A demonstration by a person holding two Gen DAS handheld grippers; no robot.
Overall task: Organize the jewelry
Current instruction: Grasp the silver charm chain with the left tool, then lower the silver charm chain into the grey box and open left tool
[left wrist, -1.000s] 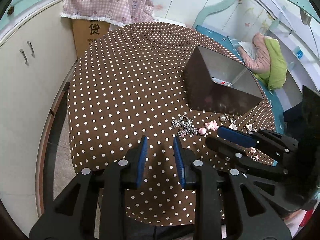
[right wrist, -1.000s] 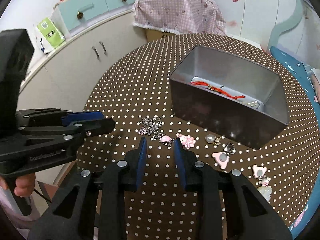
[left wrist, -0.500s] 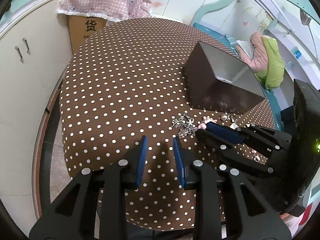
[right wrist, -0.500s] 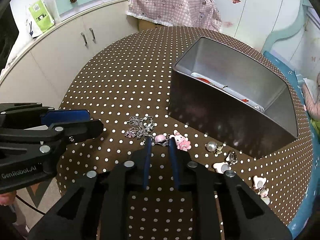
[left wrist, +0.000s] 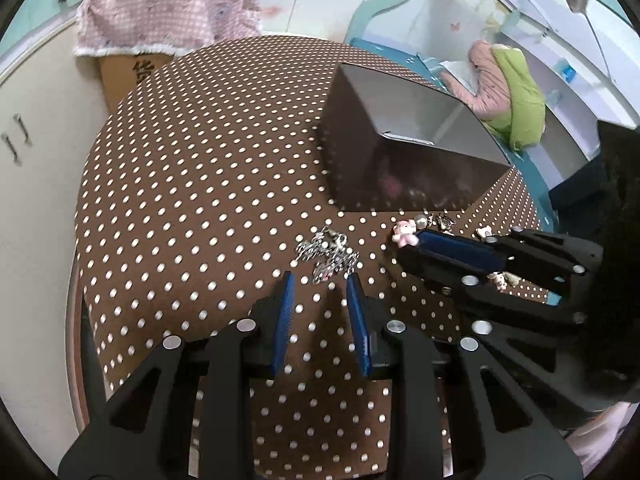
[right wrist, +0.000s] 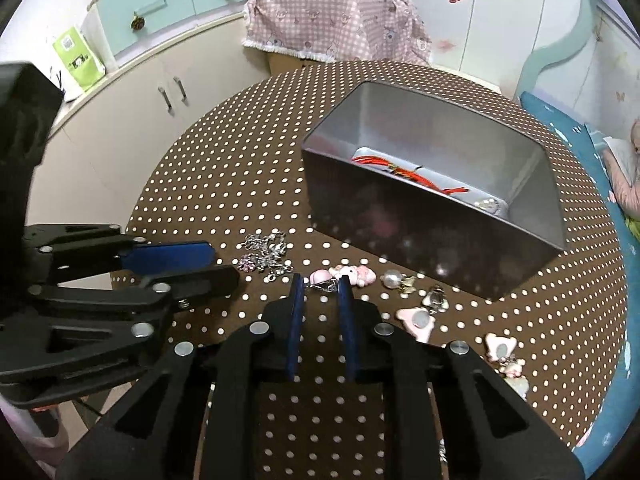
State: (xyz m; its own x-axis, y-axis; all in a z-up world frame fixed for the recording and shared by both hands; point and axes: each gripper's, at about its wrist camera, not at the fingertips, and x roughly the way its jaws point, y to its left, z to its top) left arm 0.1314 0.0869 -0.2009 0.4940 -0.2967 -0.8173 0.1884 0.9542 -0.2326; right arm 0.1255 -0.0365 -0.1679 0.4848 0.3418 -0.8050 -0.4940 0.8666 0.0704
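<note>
Silver chain [right wrist: 266, 255] heaped near the table's [right wrist: 224, 168] front edge, just left of a pink charm [right wrist: 320, 277]. Right gripper [right wrist: 320, 282] part spread, tips flanking that charm's clasp. Left gripper [left wrist: 320, 280] spread wide just short of the chain. Metal tin [right wrist: 436, 232] behind, red cord [right wrist: 404, 170] inside.

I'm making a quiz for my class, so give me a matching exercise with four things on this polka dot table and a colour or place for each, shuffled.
Things:
1. metal box
2. red cord
3. silver chain
4. pearl bead

Descriptions:
A. heaped on the cloth nearest the left gripper
B. lying inside the container
C. round and white, in front of the box wall
D. open-topped, grey inside

Pairs: 1-D, 2-B, 3-A, 4-C
</note>
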